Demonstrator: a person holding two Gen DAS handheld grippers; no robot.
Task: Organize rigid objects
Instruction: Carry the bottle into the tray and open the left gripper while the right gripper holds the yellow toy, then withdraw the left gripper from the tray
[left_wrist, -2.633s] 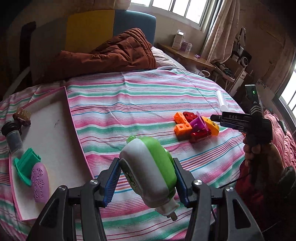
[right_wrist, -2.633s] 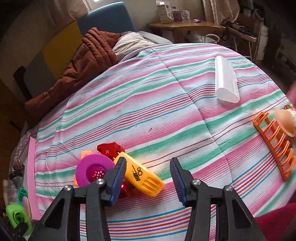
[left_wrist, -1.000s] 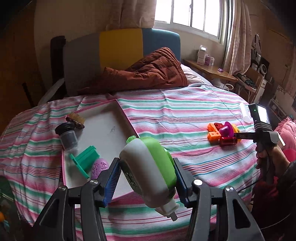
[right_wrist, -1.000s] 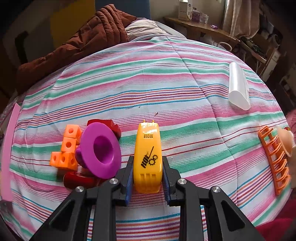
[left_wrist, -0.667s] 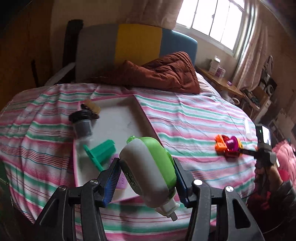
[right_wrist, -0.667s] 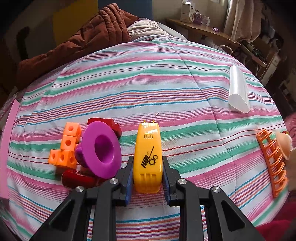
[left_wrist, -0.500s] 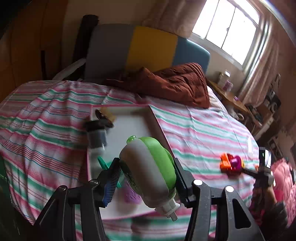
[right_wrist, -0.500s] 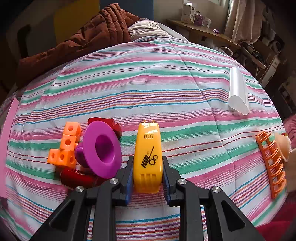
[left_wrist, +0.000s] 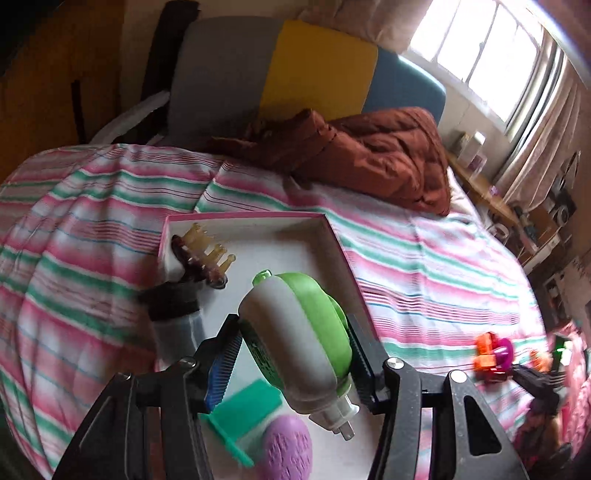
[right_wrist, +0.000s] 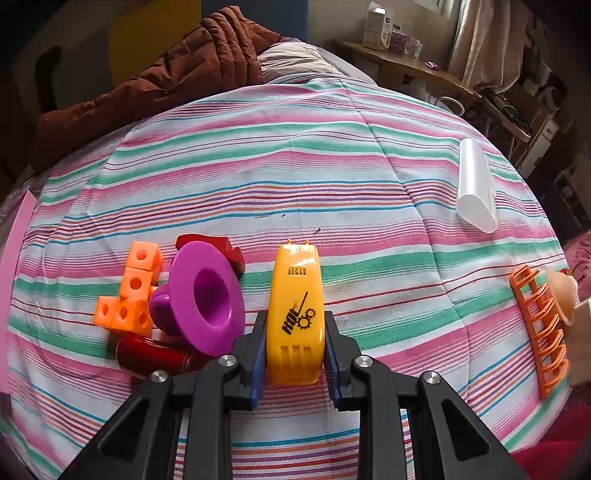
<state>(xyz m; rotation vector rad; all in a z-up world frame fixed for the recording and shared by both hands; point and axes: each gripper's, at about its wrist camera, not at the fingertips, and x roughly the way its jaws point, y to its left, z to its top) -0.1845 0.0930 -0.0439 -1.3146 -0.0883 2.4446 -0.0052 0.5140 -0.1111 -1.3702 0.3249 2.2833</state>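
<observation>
The left claw (left_wrist: 295, 354) squeezes one green and white bottle (left_wrist: 299, 336) above the pink box (left_wrist: 306, 236), which a moment ago sat farther off. Four things lie inside. The right claw (right_wrist: 295, 354) pinches one yellow toy (right_wrist: 295, 310) on the bed (right_wrist: 295, 166); only its view shows the orange rack (right_wrist: 539, 328).

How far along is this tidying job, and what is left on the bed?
Partly done. The pink-edged tray already holds a comb, a dark-capped jar, a teal piece and a purple egg shape. In hand: the left claw grips a green and white bottle over the tray; the right claw pinches a yellow toy on the bedspread. Left: orange blocks, purple funnel, red pieces, clear tube, orange rack.
</observation>
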